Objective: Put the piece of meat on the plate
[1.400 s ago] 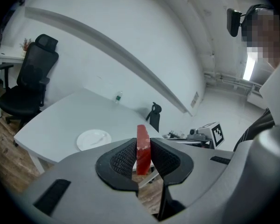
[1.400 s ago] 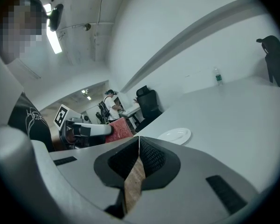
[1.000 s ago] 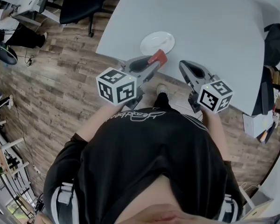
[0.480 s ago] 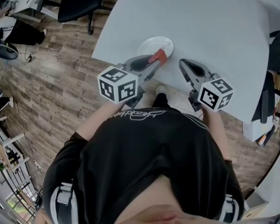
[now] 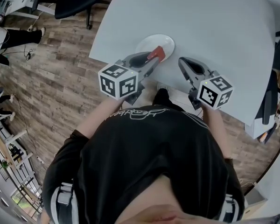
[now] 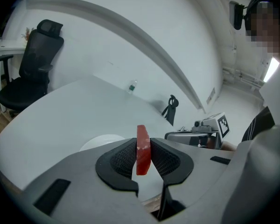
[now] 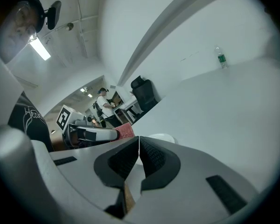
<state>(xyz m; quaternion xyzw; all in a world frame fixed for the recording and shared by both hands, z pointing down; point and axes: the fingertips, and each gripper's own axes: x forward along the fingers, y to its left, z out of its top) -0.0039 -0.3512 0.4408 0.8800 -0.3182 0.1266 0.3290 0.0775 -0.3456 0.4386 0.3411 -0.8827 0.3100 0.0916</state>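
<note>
My left gripper (image 5: 154,57) is shut on a flat red piece of meat (image 5: 156,54), held upright between the pads (image 6: 143,149). It hangs over the near rim of a white plate (image 5: 149,44) that sits close to the front corner of the pale table. In the left gripper view the plate (image 6: 99,142) shows just beyond the jaws. My right gripper (image 5: 183,64) is shut with nothing in it, to the right of the plate above the table's front edge. In the right gripper view the meat (image 7: 125,131) and the plate (image 7: 162,137) lie to the left and ahead.
The pale table (image 5: 210,27) runs far back; its front edge (image 5: 109,62) lies just under both grippers. A small bottle (image 6: 132,86) stands far off on the table. A black office chair (image 5: 79,3) stands on the wood floor at left. A person (image 7: 102,104) stands far back.
Both grippers moved forward and lower toward the plate. The meat now overlaps the plate's near rim; a second ago it was short of it.
</note>
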